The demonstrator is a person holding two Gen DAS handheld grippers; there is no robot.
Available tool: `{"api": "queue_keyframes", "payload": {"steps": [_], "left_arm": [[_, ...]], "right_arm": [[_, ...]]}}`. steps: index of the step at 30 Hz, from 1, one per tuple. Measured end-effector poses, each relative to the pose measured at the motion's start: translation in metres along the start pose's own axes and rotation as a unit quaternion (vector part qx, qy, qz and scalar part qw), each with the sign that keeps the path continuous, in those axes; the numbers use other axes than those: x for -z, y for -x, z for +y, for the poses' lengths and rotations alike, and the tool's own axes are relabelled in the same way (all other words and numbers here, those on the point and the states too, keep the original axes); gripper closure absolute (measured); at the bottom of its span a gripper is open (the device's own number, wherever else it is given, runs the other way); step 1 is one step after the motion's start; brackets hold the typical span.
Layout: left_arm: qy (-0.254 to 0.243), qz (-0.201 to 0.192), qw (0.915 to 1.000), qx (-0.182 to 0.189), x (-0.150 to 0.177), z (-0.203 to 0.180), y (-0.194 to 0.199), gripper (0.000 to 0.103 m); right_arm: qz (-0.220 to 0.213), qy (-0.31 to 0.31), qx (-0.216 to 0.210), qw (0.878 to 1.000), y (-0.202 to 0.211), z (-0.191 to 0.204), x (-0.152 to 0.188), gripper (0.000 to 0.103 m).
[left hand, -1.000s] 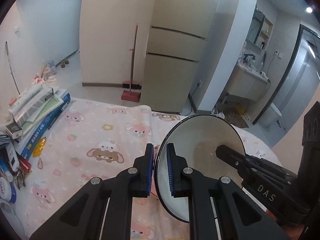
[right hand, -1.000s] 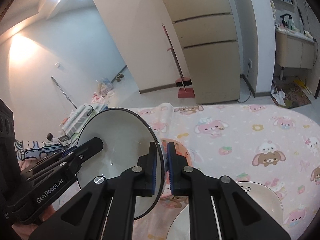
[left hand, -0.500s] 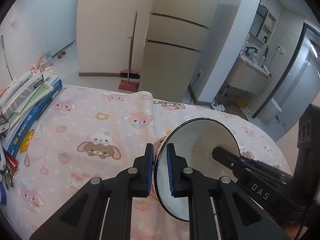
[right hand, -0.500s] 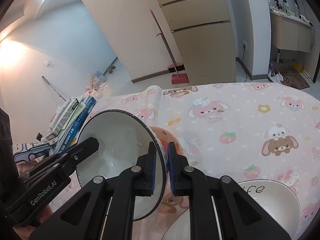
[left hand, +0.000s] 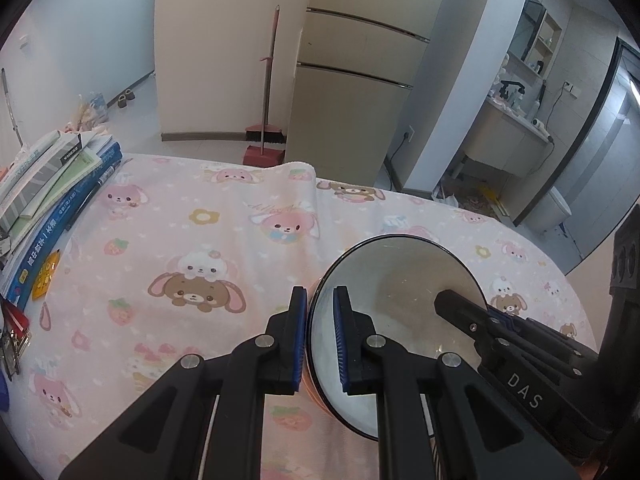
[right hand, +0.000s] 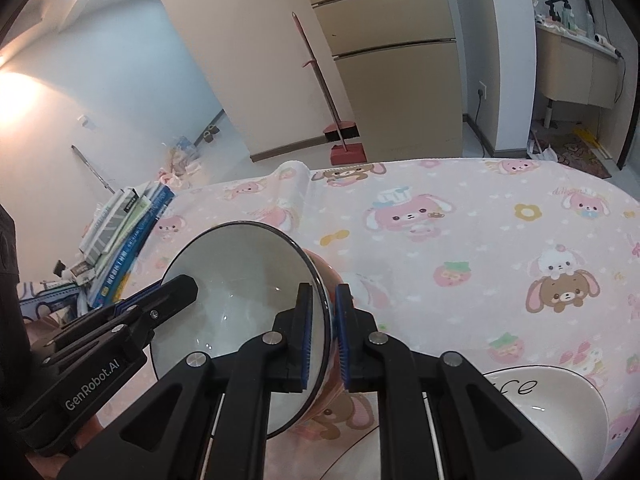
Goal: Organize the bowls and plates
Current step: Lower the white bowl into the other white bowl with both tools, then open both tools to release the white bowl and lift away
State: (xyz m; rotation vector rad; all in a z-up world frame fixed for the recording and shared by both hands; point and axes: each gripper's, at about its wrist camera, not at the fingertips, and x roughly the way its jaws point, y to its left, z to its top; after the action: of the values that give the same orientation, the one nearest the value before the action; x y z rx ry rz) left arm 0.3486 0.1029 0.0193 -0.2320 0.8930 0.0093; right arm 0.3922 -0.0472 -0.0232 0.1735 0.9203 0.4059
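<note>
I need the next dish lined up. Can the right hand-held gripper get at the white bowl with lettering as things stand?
Probably not yet. The right hand-held gripper is shut on the rim of the pink bowl, which the left hand-held gripper also clamps. The white bowl lies close, unobstructed, just right of it.

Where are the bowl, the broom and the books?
bowl [left hand: 404, 304]: left wrist view, on its white inside.
broom [left hand: 267, 80]: left wrist view, on its handle.
books [left hand: 52, 184]: left wrist view, on the stack's top.
</note>
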Motion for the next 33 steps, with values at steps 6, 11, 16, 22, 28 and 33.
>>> {"api": "queue_keyframes", "payload": {"steps": [6,11,16,22,28,33], "left_arm": [[-0.005,0.008,0.9999,-0.006,0.002,-0.001,-0.004,0.089],[-0.031,0.009,0.9992,-0.025,0.003,-0.006,-0.005,0.089],[-0.034,0.007,0.9992,-0.022,0.003,-0.005,-0.002,0.089],[-0.034,-0.008,0.9994,-0.003,0.001,-0.007,0.013,0.089],[-0.032,-0.037,0.9988,0.011,-0.003,-0.013,0.040,0.089],[-0.040,-0.067,0.9970,-0.006,-0.006,-0.015,0.059,0.073]], "right_arm": [[-0.015,0.035,0.034,0.999,0.002,0.009,0.002,0.092],[-0.024,0.065,0.054,0.996,0.005,0.014,0.002,0.092],[-0.020,0.068,0.049,0.996,0.006,0.012,0.001,0.092],[-0.025,0.070,0.044,0.996,0.014,0.013,-0.001,0.092],[-0.032,0.072,0.024,0.997,0.027,0.016,-0.003,0.092],[-0.046,0.069,0.025,0.996,0.039,0.017,-0.006,0.092]]}}
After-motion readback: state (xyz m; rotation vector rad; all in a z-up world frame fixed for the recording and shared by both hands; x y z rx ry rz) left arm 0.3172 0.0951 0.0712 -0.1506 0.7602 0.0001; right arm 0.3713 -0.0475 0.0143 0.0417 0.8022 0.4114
